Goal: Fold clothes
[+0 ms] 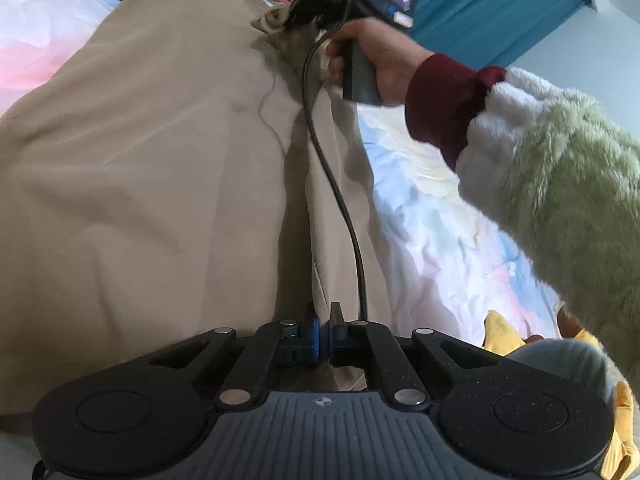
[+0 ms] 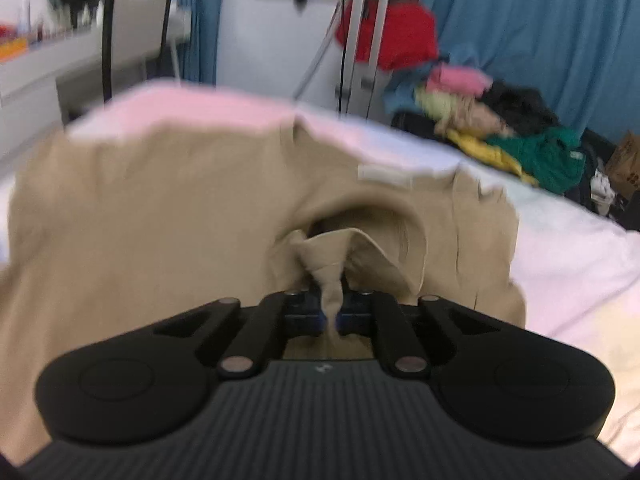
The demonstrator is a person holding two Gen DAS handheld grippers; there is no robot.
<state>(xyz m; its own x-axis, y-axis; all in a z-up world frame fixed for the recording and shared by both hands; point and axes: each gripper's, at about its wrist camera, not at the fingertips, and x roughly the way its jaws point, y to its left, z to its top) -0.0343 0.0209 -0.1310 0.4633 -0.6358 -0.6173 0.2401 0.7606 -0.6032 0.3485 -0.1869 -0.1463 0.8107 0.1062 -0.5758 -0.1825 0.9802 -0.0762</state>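
Note:
A beige garment [image 1: 140, 140] lies spread over the bed. My left gripper [image 1: 325, 334] is shut on a ribbed edge of it near the bottom of the left wrist view. At the far end, a person's hand [image 1: 376, 56] holds my right gripper [image 1: 290, 16], whose tips pinch a bunched bit of the same garment. In the blurred right wrist view, my right gripper [image 2: 331, 316] is shut on a raised fold of the beige garment [image 2: 160, 208], near what looks like its neck opening. A black cable [image 1: 332, 184] runs across the cloth between the two grippers.
The bed sheet [image 1: 432, 216] is pastel pink, blue and white. A fluffy green sleeve [image 1: 560, 200] reaches in from the right. Beyond the bed, a pile of coloured clothes [image 2: 500, 128] sits before a blue curtain [image 2: 540, 32]. A chair [image 2: 136, 32] stands at back left.

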